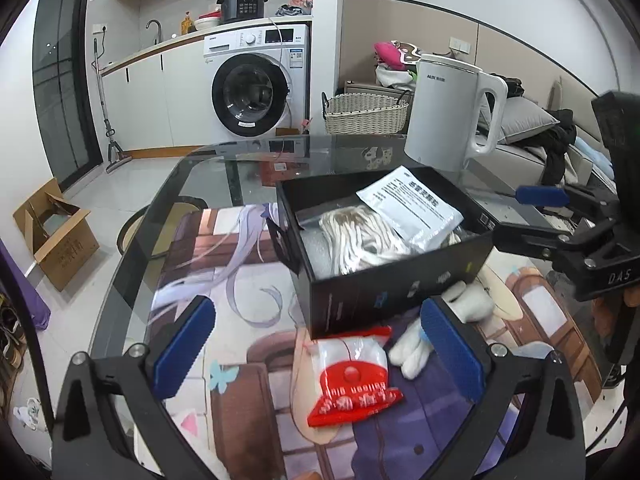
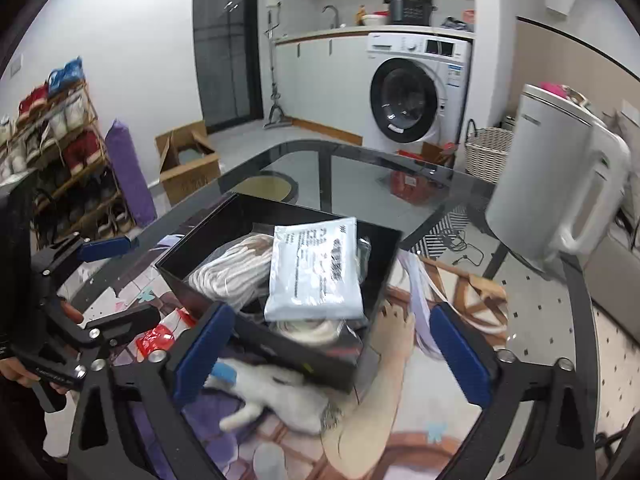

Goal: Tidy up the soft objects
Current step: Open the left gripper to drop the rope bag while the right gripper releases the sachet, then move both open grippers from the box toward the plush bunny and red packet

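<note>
1. My right gripper [image 2: 332,354] stood wide apart with nothing between its pads. In the right wrist view, the near corner of the black box [image 2: 256,344] filled the gap low in the frame.
2. My left gripper [image 1: 316,356] was also spread, empty, in the lower middle of the left wrist view.
3. The box already held a bundle of white cord [image 1: 356,236] in a clear bag and a flat white pouch [image 1: 412,208] lying across it, upper right of the box.
4. Left out on the printed mat [image 1: 248,360]: a red-and-white packet [image 1: 352,376] and a white plush toy [image 1: 432,332], both touching or just beside the box's near wall.
5. The packet lay between my left pads, nearer the right one, its long axis running roughly away from me towards the box.
6. The plush sat low centre in the right wrist view [image 2: 280,396], blurred, partly under the box's corner, stretched across the frame.
7. Judgement: the left gripper was better placed for the packet, the right for the plush; either would go up and over the near wall.
</note>
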Available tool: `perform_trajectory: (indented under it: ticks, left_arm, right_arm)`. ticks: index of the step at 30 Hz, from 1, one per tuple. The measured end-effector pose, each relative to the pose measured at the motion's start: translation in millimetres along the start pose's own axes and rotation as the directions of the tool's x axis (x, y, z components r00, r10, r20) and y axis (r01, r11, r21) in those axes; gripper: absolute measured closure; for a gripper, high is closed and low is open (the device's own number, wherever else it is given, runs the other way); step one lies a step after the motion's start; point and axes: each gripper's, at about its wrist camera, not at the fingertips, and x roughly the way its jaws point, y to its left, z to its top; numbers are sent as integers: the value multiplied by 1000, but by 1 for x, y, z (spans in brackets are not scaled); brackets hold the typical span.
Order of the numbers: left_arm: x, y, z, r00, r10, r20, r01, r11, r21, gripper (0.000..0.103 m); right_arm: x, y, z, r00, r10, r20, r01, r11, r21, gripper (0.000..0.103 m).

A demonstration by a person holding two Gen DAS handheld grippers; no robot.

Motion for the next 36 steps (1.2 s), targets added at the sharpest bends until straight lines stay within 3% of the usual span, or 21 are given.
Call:
perform_trajectory:
  ticks: [12, 25, 36]
  left_arm:
    - [7, 0, -24, 998, -11, -64, 11, 1000, 3, 0]
    - [26, 2, -36, 991, -11, -133, 12, 1000, 11, 0]
    - [31, 4, -39, 988, -17, -156, 16, 1000, -4, 0]
  right_arm:
    - [-6, -3, -52, 997, 24, -72, -19, 997, 71, 1]
    - [8, 22, -59, 990, 40, -138, -42, 999, -9, 1]
    - [43, 32, -56, 973, -3, -229, -15, 997, -75, 1]
